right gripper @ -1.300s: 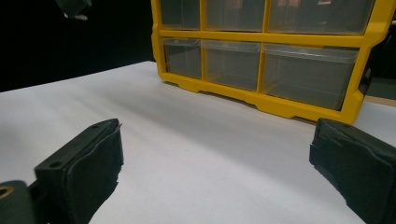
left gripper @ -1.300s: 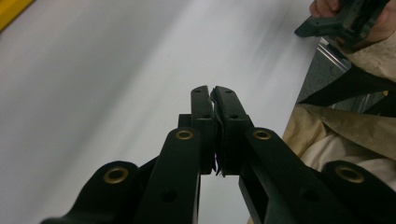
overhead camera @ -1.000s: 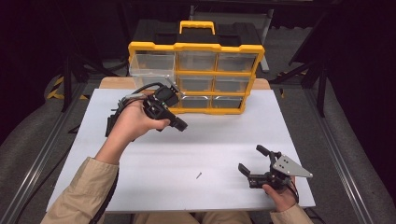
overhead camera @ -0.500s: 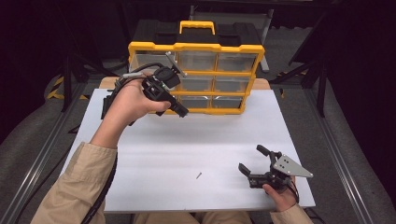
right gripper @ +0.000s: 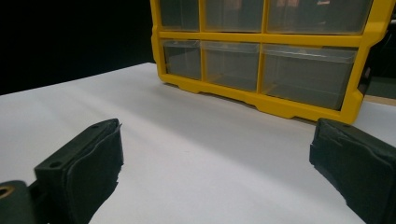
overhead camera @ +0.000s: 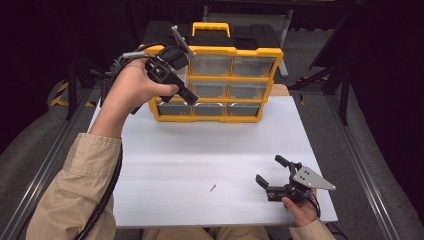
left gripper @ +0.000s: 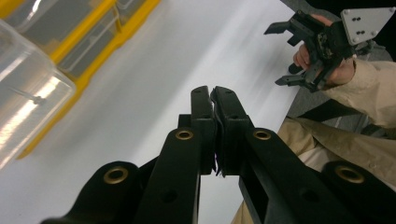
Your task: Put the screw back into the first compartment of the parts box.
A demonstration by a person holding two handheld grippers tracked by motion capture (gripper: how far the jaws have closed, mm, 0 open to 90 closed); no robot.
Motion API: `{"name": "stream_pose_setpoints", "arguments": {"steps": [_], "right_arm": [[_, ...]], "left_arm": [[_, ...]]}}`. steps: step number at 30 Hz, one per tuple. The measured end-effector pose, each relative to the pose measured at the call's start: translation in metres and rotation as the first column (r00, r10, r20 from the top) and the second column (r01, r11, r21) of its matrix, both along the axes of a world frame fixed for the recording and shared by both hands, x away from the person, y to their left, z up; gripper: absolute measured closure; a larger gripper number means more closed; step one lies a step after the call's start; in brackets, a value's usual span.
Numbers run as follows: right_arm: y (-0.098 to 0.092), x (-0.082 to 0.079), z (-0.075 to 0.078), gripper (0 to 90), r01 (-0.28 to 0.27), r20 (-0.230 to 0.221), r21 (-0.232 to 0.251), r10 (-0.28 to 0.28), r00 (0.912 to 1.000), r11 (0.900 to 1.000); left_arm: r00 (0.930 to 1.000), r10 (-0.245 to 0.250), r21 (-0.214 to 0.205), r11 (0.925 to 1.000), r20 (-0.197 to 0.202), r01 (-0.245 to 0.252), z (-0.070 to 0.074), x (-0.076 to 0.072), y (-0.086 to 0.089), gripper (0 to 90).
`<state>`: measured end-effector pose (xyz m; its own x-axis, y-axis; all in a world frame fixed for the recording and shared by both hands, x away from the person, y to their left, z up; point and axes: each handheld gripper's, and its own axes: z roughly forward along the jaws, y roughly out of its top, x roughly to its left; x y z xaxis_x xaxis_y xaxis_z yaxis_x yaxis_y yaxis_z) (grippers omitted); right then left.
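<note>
The left gripper [overhead camera: 187,95] now sits higher than a second ago, lifted off the table's far left part and up in front of the organizer's [overhead camera: 240,82] left drawers. Its shut jaws point down and right toward the table, and the forearm rises steeper from the near left corner.

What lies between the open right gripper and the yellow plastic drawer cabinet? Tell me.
High view: bare white table separates the right gripper from the yellow drawer cabinet; a small dark screw lies off to its left.

Drawer cabinet [overhead camera: 220,80] at table's [overhead camera: 165,165] far edge, screw [overhead camera: 212,188] near front.
</note>
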<state>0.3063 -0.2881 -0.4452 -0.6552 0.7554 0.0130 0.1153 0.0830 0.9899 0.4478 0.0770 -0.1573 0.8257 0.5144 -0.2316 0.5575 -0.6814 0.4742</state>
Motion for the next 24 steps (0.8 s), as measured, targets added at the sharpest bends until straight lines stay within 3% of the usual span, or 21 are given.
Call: {"name": "stream_pose_setpoints", "arguments": {"steps": [6,15,24], "right_arm": [[0.0,0.0,0.0,3.1,0.0,-0.004,0.003,0.0,1.0,1.0],[-0.001,0.0,0.0,3.1,-0.003,0.0,0.001,0.003,1.0,1.0],[-0.001,0.0,0.0,3.1,-0.003,0.001,0.005,0.003,1.0,1.0]], "left_arm": [[0.9998,0.018,0.029,0.9994,0.007,-0.019,0.015,0.004,0.001,87.7],[0.9971,0.073,0.025,0.997,0.022,-0.074,0.028,0.012,0.008,87.7],[0.9838,0.165,0.024,0.9857,0.07,-0.167,0.037,0.029,0.019,87.7]]}}
